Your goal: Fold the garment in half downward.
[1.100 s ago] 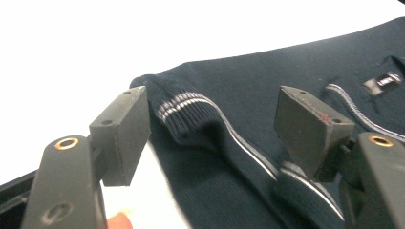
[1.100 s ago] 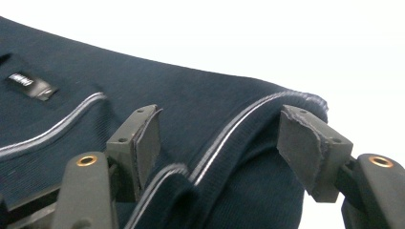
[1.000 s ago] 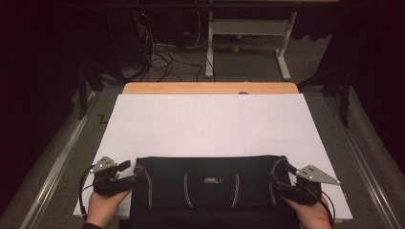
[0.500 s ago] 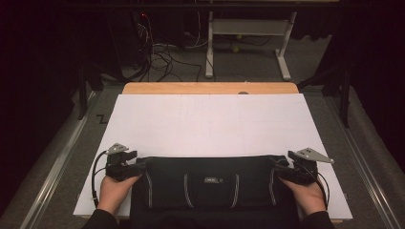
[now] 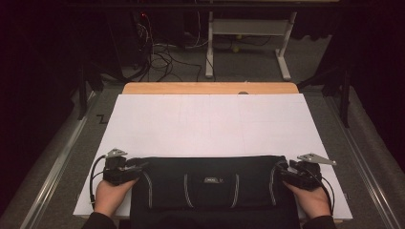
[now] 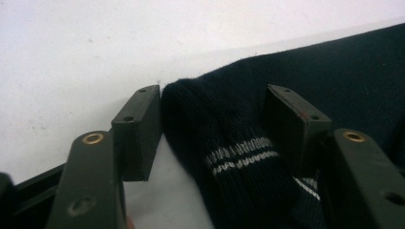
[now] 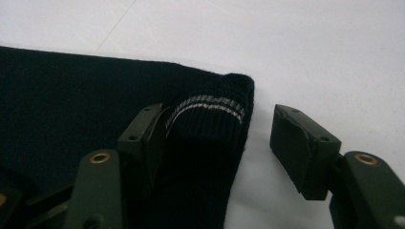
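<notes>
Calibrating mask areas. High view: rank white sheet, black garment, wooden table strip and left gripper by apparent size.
1. white sheet, largest.
2. black garment.
3. wooden table strip, narrow band showing at the far edge.
4. left gripper, smallest; much like the right gripper.

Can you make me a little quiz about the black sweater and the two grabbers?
1. True or false: the sweater lies at the far edge of the white sheet.
2. What goes between the left gripper jaws? A) a cuff with pale stripes B) a sock C) a cable
3. Are the right gripper jaws open or shut?

Key: 1 false, it lies at the near edge. 2 A. 3 open, with a gap beside the cuff.
</notes>
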Demonstrator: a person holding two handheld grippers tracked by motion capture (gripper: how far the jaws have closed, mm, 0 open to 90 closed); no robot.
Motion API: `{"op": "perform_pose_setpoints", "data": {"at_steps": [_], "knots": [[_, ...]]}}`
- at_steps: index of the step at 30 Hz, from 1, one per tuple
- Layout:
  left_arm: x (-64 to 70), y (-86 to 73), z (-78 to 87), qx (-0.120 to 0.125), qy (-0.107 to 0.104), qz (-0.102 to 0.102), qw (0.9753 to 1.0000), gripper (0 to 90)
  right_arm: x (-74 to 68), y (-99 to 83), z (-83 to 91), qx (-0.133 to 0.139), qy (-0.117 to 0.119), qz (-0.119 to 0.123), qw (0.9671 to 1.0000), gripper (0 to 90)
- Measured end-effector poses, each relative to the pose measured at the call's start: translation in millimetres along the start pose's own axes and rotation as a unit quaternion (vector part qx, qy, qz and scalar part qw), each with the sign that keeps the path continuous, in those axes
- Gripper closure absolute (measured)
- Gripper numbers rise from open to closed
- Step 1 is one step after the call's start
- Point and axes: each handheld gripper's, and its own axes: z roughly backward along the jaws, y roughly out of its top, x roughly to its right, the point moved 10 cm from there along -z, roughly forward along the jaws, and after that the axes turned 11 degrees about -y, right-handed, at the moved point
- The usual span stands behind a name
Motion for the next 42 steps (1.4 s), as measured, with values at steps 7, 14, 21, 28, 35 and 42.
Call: {"op": "perform_pose_setpoints", "data": {"at_steps": [7, 14, 21, 28, 35, 42], "knots": [[9.5, -4.6, -4.4, -0.019, 0.015, -0.038, 0.999, 49.6, -7.1, -2.3, 1.9, -0.001, 0.011, 0.004, 0.9999, 49.8], [13.9, -6.1, -5.8, -0.018, 0.002, -0.042, 0.999, 58.7, -10.6, -3.0, 2.6, -0.001, 0.022, 0.005, 0.9997, 57.7], [16.9, -6.9, -6.8, -0.017, -0.013, -0.041, 0.9989, 65.5, -15.3, -3.4, 2.9, -0.003, 0.044, 0.007, 0.999, 70.1], [19.5, -4.8, -5.3, -0.003, -0.026, -0.04, 0.9989, 68.6, -18.1, -2.8, 3.8, 0.002, 0.052, 0.019, 0.9984, 77.1], [25.7, 5.8, 4.2, 0.037, -0.021, -0.056, 0.9975, 69.8, -18.8, 3.1, 9.0, 0.03, 0.038, 0.035, 0.9982, 78.6], [28.2, 11.2, 8.8, 0.058, -0.016, -0.063, 0.9962, 70.0, -17.9, 12.1, 16.5, 0.063, 0.027, 0.039, 0.9969, 78.8]]}}
